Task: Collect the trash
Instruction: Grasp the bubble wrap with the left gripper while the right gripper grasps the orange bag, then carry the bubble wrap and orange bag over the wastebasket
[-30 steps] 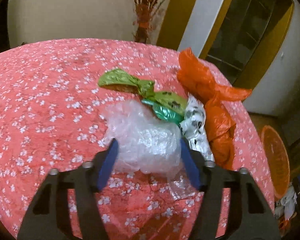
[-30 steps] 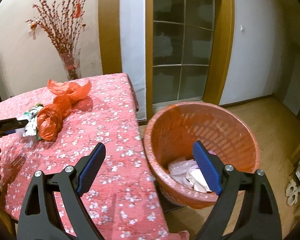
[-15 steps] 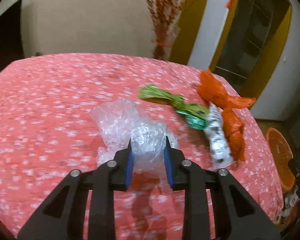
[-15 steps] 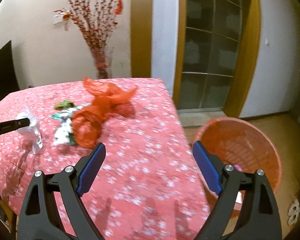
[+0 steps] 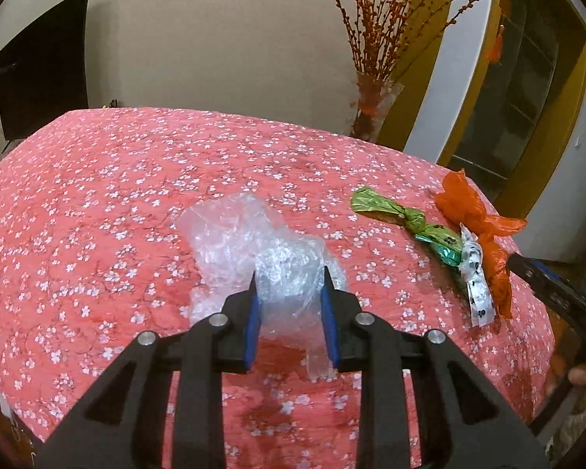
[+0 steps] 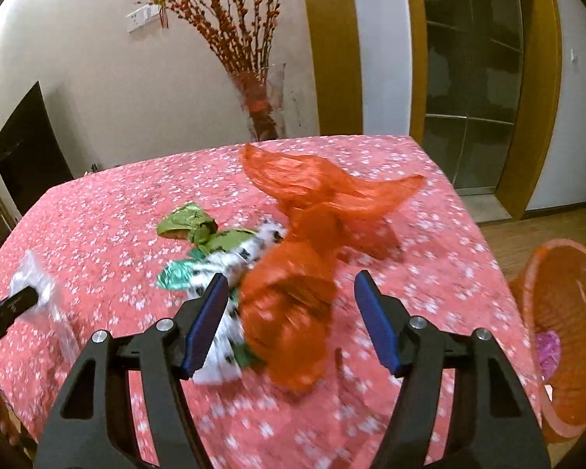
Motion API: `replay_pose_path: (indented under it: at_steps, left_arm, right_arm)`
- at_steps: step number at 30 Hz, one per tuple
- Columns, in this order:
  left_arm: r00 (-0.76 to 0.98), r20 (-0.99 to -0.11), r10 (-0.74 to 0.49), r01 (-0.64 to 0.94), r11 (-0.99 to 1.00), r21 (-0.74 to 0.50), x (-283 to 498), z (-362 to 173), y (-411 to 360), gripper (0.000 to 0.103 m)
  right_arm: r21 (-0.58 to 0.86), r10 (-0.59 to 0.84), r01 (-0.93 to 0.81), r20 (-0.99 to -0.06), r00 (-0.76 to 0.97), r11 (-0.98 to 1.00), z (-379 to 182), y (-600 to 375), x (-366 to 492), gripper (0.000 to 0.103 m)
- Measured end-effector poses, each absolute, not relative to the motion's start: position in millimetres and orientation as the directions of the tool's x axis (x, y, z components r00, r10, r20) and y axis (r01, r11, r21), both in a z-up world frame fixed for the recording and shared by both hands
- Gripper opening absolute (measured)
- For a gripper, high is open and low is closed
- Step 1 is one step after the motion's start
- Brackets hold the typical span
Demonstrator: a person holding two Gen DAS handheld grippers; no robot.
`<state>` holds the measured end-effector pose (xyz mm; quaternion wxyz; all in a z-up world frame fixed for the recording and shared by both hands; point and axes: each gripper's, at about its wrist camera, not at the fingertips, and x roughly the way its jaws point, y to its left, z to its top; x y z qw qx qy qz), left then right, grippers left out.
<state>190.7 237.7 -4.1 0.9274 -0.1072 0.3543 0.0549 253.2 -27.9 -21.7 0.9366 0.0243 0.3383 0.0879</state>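
My left gripper (image 5: 289,285) is shut on a crumpled clear bubble wrap (image 5: 250,246) and holds it above the red flowered tablecloth (image 5: 97,195). It also shows at the left of the right wrist view (image 6: 35,285). My right gripper (image 6: 291,293) is open, with an orange plastic bag (image 6: 301,273) between its jaws. Beside the bag lie a green knotted wrapper (image 6: 191,228), a teal foil piece (image 6: 174,277) and a white black-spotted wrapper (image 6: 230,262). The same heap shows at the right of the left wrist view, with the orange bag (image 5: 484,242) outermost.
An orange plastic trash basket (image 6: 566,312) stands on the floor right of the table, with trash inside. A glass vase of red branches (image 5: 375,109) stands behind the table's far edge. A dark TV (image 5: 43,66) hangs at the left wall.
My left gripper closed on the bubble wrap and lifted it up and back. My right gripper swung from over the basket to the orange bag on the table, still open.
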Motion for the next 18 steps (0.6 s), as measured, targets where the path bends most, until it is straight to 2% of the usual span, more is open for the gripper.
replay_pose_path:
  at_steps: [3, 5, 6, 10, 18]
  left_arm:
    - [0.737, -0.676, 0.019, -0.177, 0.97, -0.166, 189.2, -7.2, 240.0, 0.028]
    - [0.733, -0.68, 0.012, -0.173, 0.97, -0.17, 189.2, -9.3, 240.9, 0.028]
    - [0.732, -0.682, 0.01, -0.171, 0.97, -0.17, 189.6, -9.9, 240.2, 0.028]
    - [0.728, -0.686, -0.002, -0.159, 0.972, -0.171, 190.4, -12.4, 236.5, 0.028]
    - [0.734, -0.677, -0.058, -0.085, 0.981, -0.176, 189.9, -5.7, 202.6, 0.028]
  right_arm:
    - [0.07, 0.143, -0.129, -0.663, 0.735, 0.989, -32.0, -23.0, 265.7, 0.067]
    - [0.062, 0.128, -0.119, -0.689, 0.713, 0.991, -40.3, -27.7, 268.1, 0.06]
    - [0.071, 0.137, -0.122, -0.7, 0.701, 0.99, -43.5, -31.0, 267.8, 0.05]
    - [0.074, 0.147, -0.135, -0.706, 0.693, 0.988, -47.7, -47.8, 251.4, 0.039]
    - [0.101, 0.159, -0.123, -0.671, 0.724, 0.987, -36.1, -95.8, 203.8, 0.035]
